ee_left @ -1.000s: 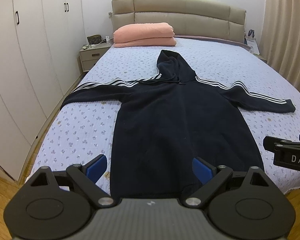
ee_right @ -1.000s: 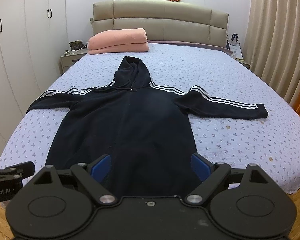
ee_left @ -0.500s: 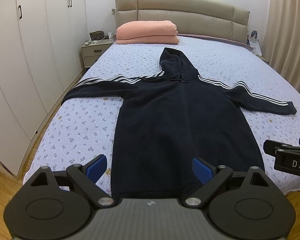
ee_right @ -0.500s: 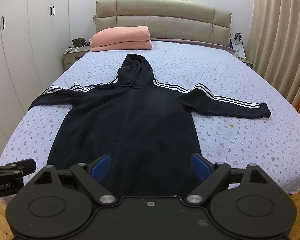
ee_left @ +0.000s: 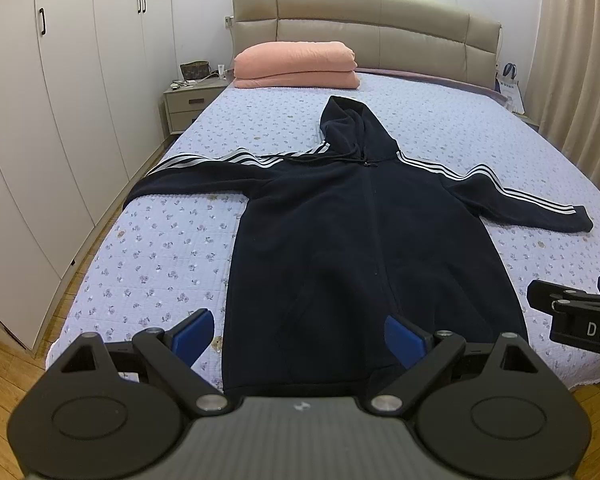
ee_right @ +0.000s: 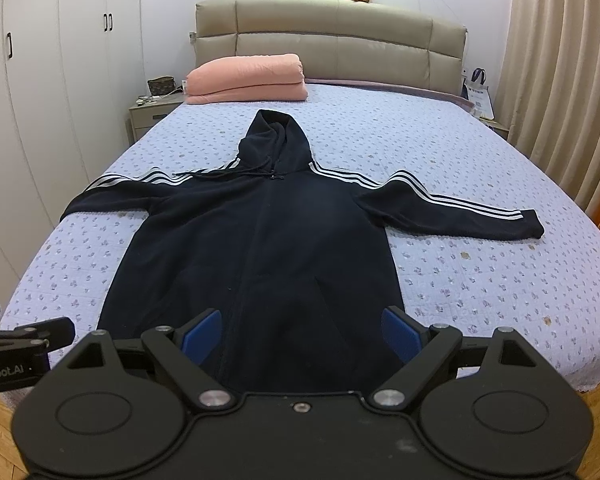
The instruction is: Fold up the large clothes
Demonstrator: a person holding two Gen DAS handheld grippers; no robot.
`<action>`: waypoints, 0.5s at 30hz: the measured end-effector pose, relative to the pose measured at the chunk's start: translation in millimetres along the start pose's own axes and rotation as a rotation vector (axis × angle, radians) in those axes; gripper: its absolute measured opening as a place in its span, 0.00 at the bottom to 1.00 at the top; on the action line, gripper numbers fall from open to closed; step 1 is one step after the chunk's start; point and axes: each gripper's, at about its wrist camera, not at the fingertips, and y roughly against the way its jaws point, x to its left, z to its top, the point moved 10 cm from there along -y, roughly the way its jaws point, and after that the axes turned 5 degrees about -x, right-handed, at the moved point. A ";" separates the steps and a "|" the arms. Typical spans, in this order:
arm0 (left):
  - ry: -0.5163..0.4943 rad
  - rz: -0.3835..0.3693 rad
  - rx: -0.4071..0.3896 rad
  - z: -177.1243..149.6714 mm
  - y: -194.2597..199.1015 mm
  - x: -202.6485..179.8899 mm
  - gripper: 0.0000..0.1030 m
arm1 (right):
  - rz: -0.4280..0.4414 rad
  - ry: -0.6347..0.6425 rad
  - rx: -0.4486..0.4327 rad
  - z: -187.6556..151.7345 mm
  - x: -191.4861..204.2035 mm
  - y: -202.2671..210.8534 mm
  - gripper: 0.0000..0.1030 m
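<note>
Two claws: both stand wide open and hold nothing, side by side above the foot of the bed.
Left claw: blue pads spread far apart, the hem of the hoodie directly ahead between them; nothing is touched.
Right claw: same wide gape, empty, hanging just short of the hem, the right half of the hoodie's body in front of it.
Hoodie: dark navy, zip side up, laid flat and straight ahead of both claws, hem nearest, hood pointing away toward the headboard.
Sleeves: both stretched out sideways with white stripes showing, left sleeve far ahead and to the left of the left claw, right sleeve ahead and to the right of the right claw.
Bed: lilac flowered quilt carries the hoodie; a folded pink blanket lies well beyond the hood.
Step in hand: by my reading, the very start, as no fold is made yet.
Next move calls for: probably each claw reaching forward and outward to pinch a sleeve near its cuff, then carrying it inward across the chest, gripping only one layer of fabric.
</note>
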 end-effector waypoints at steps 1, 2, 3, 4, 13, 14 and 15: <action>0.000 -0.001 -0.001 0.2 0.0 0.1 0.91 | 0.001 0.001 0.000 0.1 0.2 0.7 1.00; 0.000 -0.002 -0.001 0.2 -0.1 0.3 0.91 | 0.001 0.001 -0.001 0.1 0.2 1.1 1.00; 0.000 -0.002 -0.001 0.4 0.2 0.4 0.91 | 0.002 0.002 -0.002 0.1 -0.1 1.9 1.00; 0.000 -0.002 -0.001 0.5 0.2 0.5 0.91 | 0.002 0.003 -0.002 0.1 0.0 2.1 1.00; 0.001 -0.002 -0.001 0.6 0.4 1.4 0.91 | 0.007 0.005 0.001 0.4 3.0 2.0 1.00; 0.000 -0.002 -0.001 0.7 0.3 1.5 0.91 | 0.008 0.005 0.002 0.3 3.3 1.8 1.00; 0.000 -0.002 0.000 0.6 0.3 1.7 0.91 | 0.009 0.006 0.002 0.2 3.7 2.0 1.00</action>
